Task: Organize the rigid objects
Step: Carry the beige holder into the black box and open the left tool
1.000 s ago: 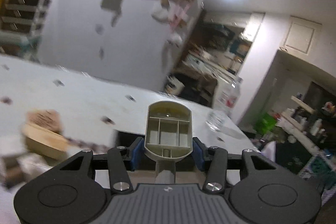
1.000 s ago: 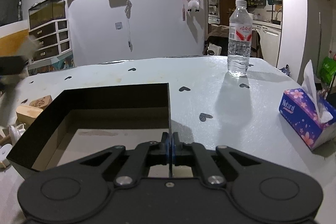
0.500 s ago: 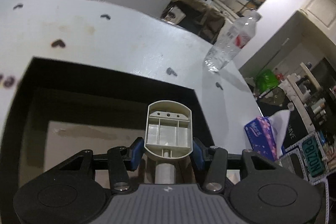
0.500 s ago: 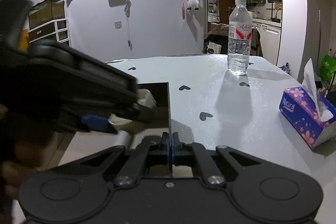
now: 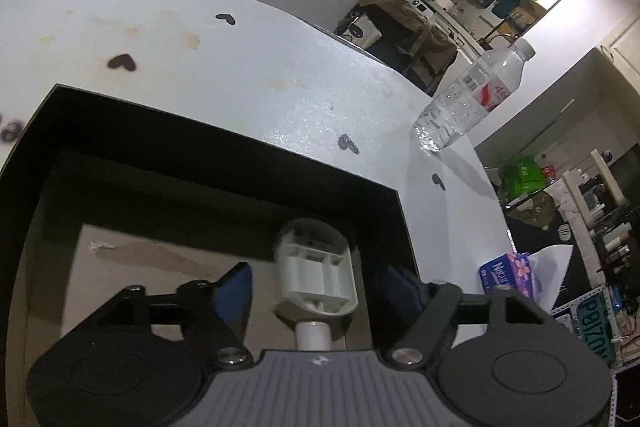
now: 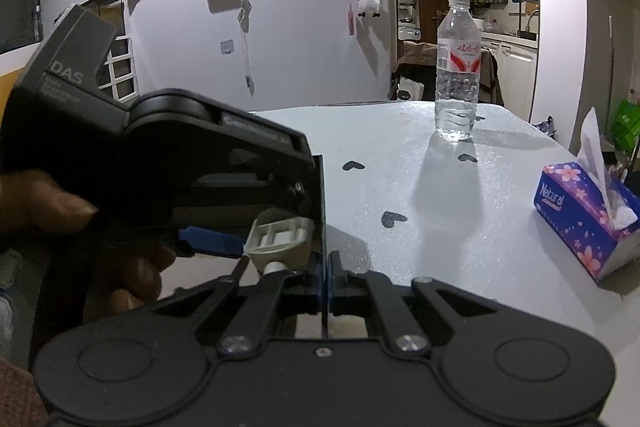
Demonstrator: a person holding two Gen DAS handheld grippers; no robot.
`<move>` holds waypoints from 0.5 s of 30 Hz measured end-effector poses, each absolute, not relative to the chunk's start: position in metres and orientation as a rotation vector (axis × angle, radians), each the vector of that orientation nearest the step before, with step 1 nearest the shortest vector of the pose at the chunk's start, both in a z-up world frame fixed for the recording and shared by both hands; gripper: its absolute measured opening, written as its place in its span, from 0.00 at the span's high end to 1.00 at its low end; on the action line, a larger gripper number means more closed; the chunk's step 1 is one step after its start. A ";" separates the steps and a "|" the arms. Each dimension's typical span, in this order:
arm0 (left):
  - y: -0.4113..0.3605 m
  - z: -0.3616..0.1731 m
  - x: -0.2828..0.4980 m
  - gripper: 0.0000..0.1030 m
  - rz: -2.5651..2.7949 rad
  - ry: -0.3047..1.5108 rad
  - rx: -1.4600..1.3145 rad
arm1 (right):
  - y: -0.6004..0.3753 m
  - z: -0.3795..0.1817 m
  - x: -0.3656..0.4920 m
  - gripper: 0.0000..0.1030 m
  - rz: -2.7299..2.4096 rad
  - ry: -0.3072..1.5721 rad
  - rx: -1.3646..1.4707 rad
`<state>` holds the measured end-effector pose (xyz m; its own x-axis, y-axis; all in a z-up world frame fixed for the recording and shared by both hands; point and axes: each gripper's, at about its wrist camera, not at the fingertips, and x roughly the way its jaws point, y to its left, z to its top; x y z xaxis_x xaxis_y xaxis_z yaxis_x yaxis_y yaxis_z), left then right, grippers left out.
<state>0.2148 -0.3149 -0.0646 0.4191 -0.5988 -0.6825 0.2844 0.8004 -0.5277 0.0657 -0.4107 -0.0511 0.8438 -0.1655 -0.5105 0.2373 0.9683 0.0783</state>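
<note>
A beige plastic part [image 5: 316, 267] with ribbed compartments and a short round stem hangs blurred over the brown floor of a black open box [image 5: 208, 151]. My left gripper [image 5: 318, 283] has its jaws opening. The blue pads [image 5: 234, 287] stand clear of the part on both sides. From the right wrist view the same part [image 6: 280, 239] sits just inside the box's right wall [image 6: 321, 195], under the left gripper's blue pad [image 6: 208, 241]. My right gripper [image 6: 325, 267] is shut on that thin black wall at its near end.
A water bottle [image 6: 457, 67] stands upright at the far side of the white, heart-dotted table [image 6: 440, 211]. A purple tissue box [image 6: 580, 211] lies near the right edge. A person's hand [image 6: 48, 203] holds the left gripper at the left.
The left gripper swung in over the black box and came down. Its jaws have parted and let go of the beige part. The right gripper has not moved.
</note>
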 end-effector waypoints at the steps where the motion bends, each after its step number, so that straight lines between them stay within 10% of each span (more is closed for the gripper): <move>1: -0.313 -0.063 0.214 0.22 -0.572 0.990 -0.359 | -0.411 -0.051 0.065 0.97 -0.213 0.526 0.141; 15: -0.298 -0.029 0.179 0.04 -0.642 0.824 -0.243 | -0.413 -0.051 0.065 0.96 -0.202 0.540 0.156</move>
